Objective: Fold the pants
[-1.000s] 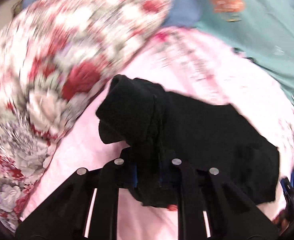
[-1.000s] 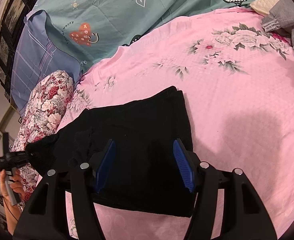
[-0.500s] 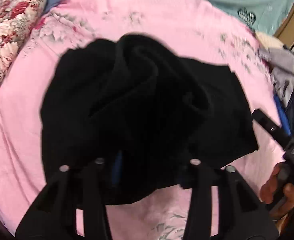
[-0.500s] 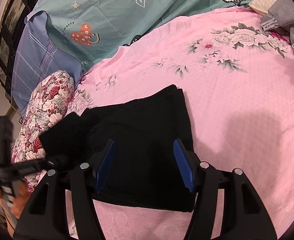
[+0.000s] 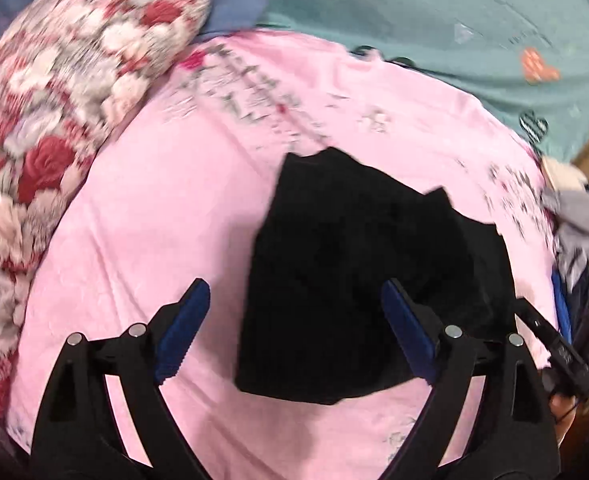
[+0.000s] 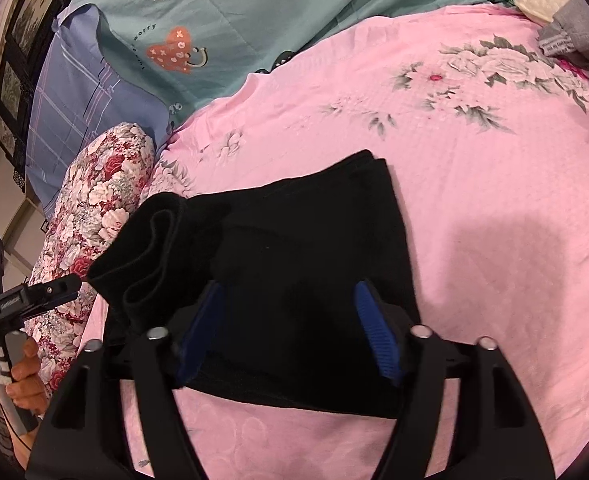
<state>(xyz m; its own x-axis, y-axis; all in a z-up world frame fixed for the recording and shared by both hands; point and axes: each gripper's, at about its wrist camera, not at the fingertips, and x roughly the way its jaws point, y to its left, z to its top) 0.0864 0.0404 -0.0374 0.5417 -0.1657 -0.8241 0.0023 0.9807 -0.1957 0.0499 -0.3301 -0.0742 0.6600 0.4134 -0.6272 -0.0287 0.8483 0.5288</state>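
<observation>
My left tool (image 5: 290, 326) is spread wide, nothing between the blue pads (image 5: 182, 330); it hovers over the near-left edge of the black pants (image 5: 358, 280). My right tool (image 6: 288, 330) is also spread, pads on either side of the pants' near edge, no grip that I can see. Pants lie bunched in a rough fold on the pink floral bedsheet (image 6: 494, 152). Floral bolster (image 6: 94, 208) to the left. Teal quilt (image 6: 234, 12) behind, heart print reads "worry". Grey clothes (image 6: 570, 28) far right w/ a label, unreadable.
</observation>
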